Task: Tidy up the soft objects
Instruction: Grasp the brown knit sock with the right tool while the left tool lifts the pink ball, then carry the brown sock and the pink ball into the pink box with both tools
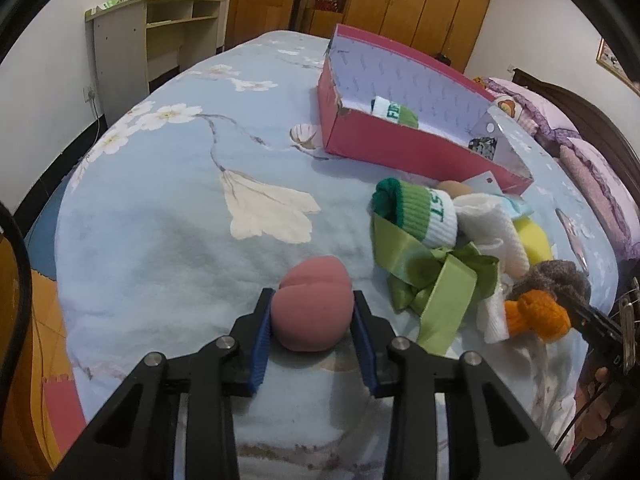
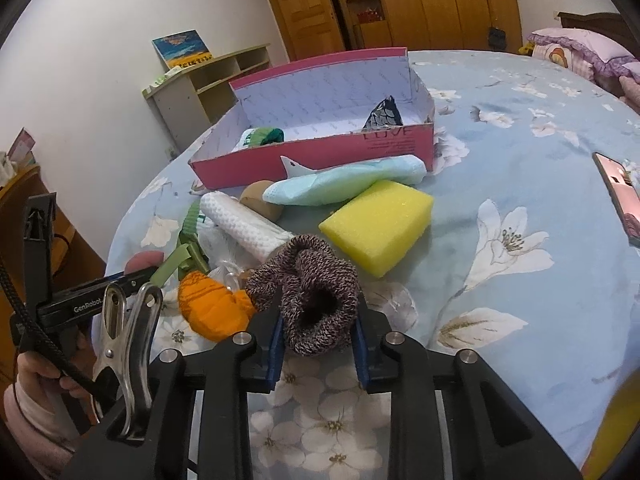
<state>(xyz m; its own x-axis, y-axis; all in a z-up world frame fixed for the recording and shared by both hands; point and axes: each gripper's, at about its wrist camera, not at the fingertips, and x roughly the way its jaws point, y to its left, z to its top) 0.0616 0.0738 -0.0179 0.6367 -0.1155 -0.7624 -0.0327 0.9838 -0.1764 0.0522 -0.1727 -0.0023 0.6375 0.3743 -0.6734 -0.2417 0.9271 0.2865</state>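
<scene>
On the blue flowered bedspread lies a pink peach-shaped soft ball [image 1: 312,312]. My left gripper [image 1: 312,294] is shut on it, one blue pad pressed against each side. My right gripper [image 2: 318,312] is shut on a mottled brown knitted sock [image 2: 312,280] whose orange end [image 2: 212,308] trails to the left. A pink cardboard box [image 2: 320,156] stands open further back, with a green-and-white sock [image 2: 262,137] and a dark patterned piece [image 2: 384,116] inside. In the left wrist view the box [image 1: 400,148] sits up and to the right.
Between the grippers and the box lies a pile: a yellow sponge [image 2: 380,224], a light-blue cloth roll [image 2: 348,184], a white roll [image 2: 244,220], a green ribbon [image 1: 436,280] and another green-and-white sock [image 1: 416,212]. A phone [image 2: 618,196] lies at the right. Pillows are far right.
</scene>
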